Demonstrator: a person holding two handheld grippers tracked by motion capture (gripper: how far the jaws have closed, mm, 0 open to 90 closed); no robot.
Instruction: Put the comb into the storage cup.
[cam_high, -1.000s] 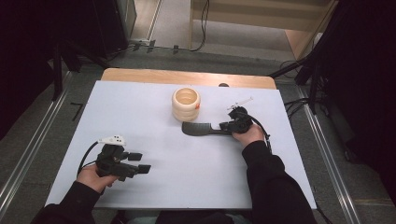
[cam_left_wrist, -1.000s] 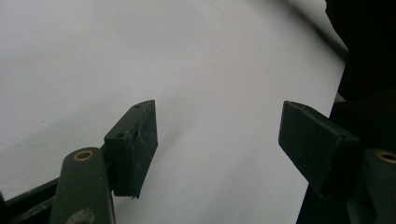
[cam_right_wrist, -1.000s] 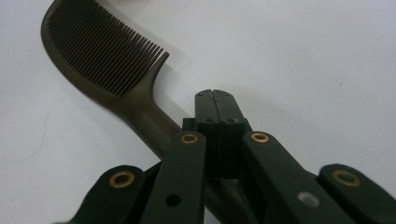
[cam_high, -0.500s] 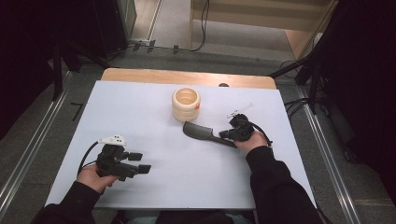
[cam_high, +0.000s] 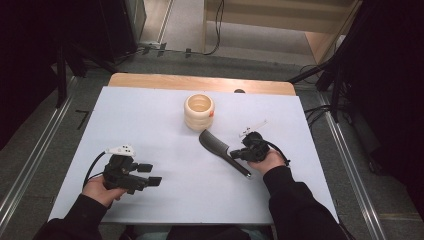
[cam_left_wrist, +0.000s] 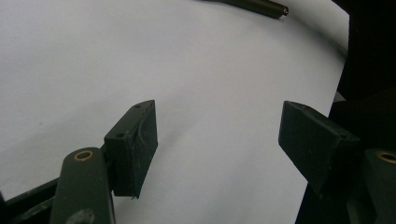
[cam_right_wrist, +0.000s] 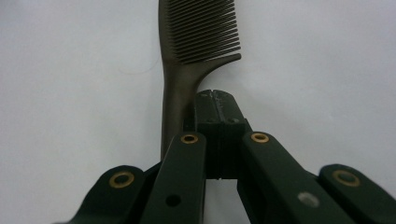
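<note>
Left claw (cam_high: 150, 175): nearest the person, low on the left of the white table (cam_high: 150, 115), held just over the sheet. In the left gripper view its jaws stand wide apart with only bare table between them, so it is released and idle.

Right claw (cam_high: 239, 154): on the right of the table, farther in than the left. In the right gripper view (cam_right_wrist: 215, 100) its two pads are pressed flat together, clenched with nothing pinched between them.

Comb (cam_high: 222, 151): dark, flat on the table in the middle, just right of centre. The clenched tips lie against the right side of its handle (cam_right_wrist: 175, 102), beside it and not around it.

Long axis: diagonal in the high view, the toothed head toward the cup, the handle end toward the person and to the right. In the right gripper view the comb runs straight away from the claw, teeth (cam_right_wrist: 203, 30) at the far end and facing right.

Nearer hand: the right one by far; the left is well apart from the comb.

Likely step: nudging or turning the comb with the clenched tips; the push lands on the handle, so the head would swing.

Cup (cam_high: 199, 111): cream, ribbed, upright, just beyond the comb's head, near but apart from it.
</note>
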